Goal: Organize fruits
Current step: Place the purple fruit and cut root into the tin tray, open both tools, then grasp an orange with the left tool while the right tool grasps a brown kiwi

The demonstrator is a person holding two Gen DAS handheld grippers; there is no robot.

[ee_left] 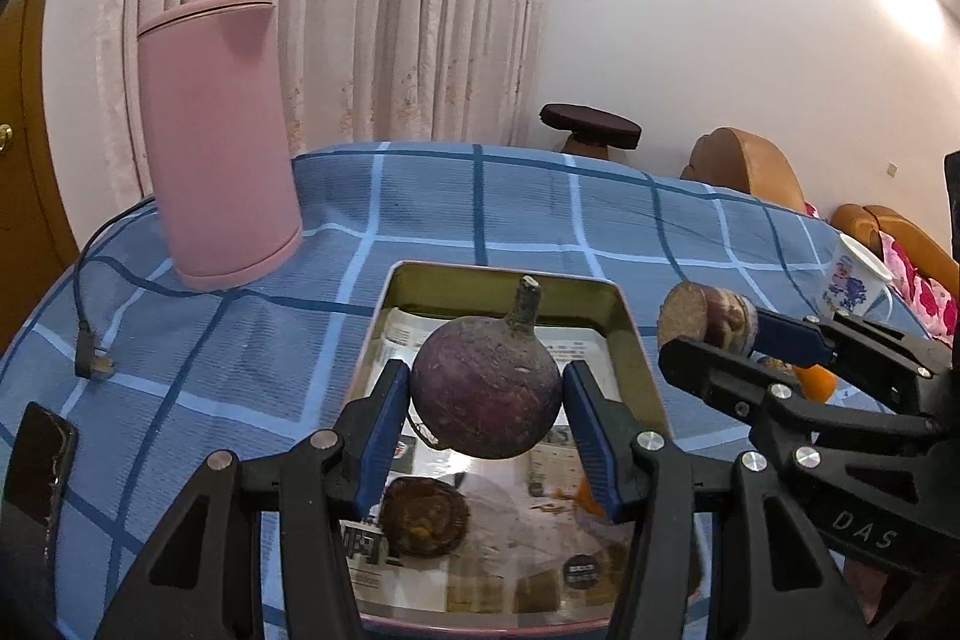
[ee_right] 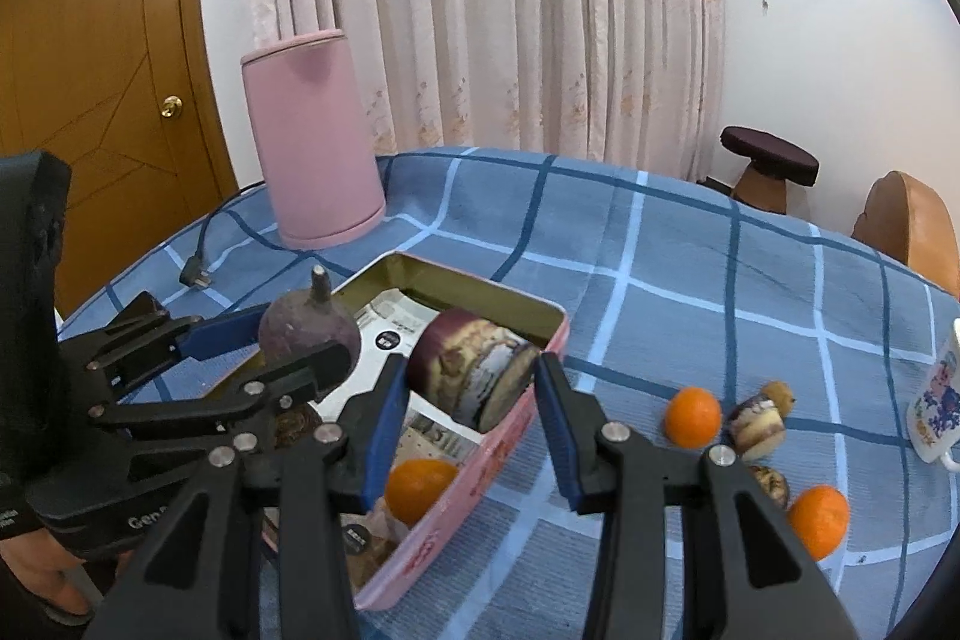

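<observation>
My left gripper (ee_left: 487, 403) is shut on a round purple root with a stubby stem (ee_left: 486, 382), held above the open tin (ee_left: 627, 334). In the right wrist view that same gripper (ee_right: 303, 340) and root (ee_right: 309, 331) show at the left. My right gripper (ee_right: 474, 388) is shut on a cut chunk of purple sweet potato (ee_right: 471, 373), over the tin's pink right wall (ee_right: 480, 466). Inside the paper-lined tin lie an orange (ee_right: 417, 484) and a brown round piece (ee_left: 426, 517). In the left wrist view my right gripper (ee_left: 714, 334) carries the chunk (ee_left: 705, 316).
On the blue checked cloth right of the tin lie two oranges (ee_right: 693, 415) (ee_right: 819, 520) and sweet potato pieces (ee_right: 759, 424). A printed cup (ee_right: 936, 406) stands far right. A pink kettle (ee_left: 219, 142) with cord and plug (ee_left: 93, 361) stands back left; a dark phone (ee_left: 36, 466) lies near left.
</observation>
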